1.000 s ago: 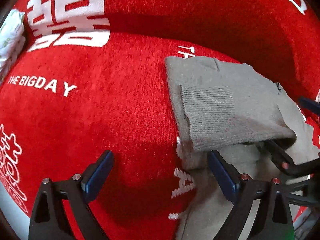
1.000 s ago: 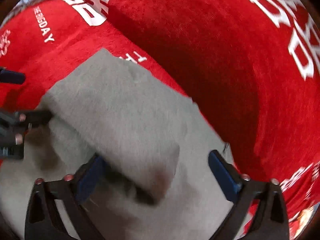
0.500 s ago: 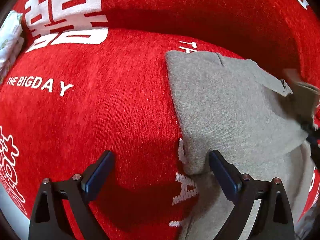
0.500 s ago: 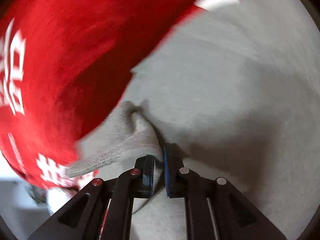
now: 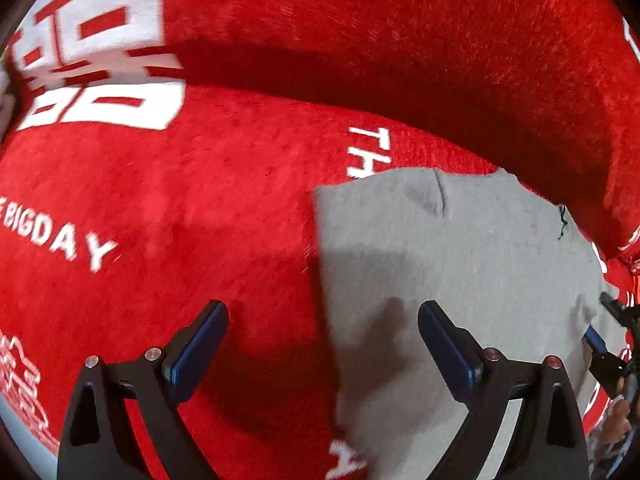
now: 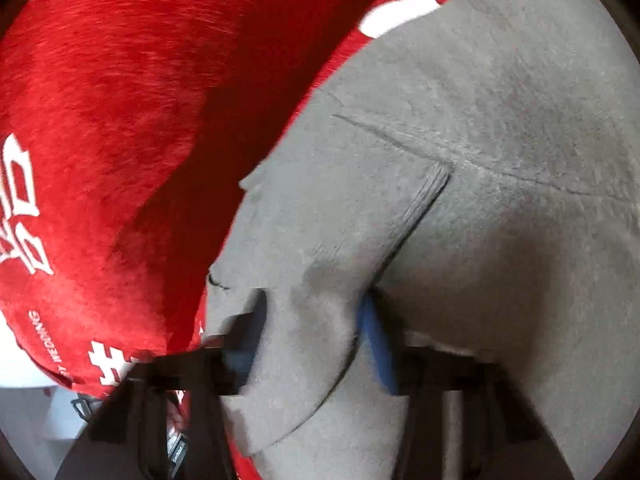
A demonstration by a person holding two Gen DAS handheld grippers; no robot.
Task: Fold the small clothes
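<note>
A grey knit garment (image 5: 432,264) lies folded on a red plush sofa cover (image 5: 200,208). My left gripper (image 5: 322,344) is open and empty, hovering over the garment's left edge; its right finger (image 5: 444,344) is above the cloth. In the right wrist view the garment (image 6: 500,128) fills the frame. My right gripper (image 6: 312,336) has its jaws apart around a grey sleeve flap (image 6: 316,280) that lies between them; the view is blurred. The right gripper also shows at the right edge of the left wrist view (image 5: 608,332).
The red cover has white lettering (image 5: 60,236) and a large white character (image 5: 100,60). The sofa backrest (image 5: 400,40) rises behind the garment. A pale floor strip (image 6: 24,404) shows past the sofa edge at lower left.
The right gripper, shut on the sleeve half a second ago, now has its jaws apart with the sleeve laid across the garment. The left gripper has shifted slightly toward the garment's edge.
</note>
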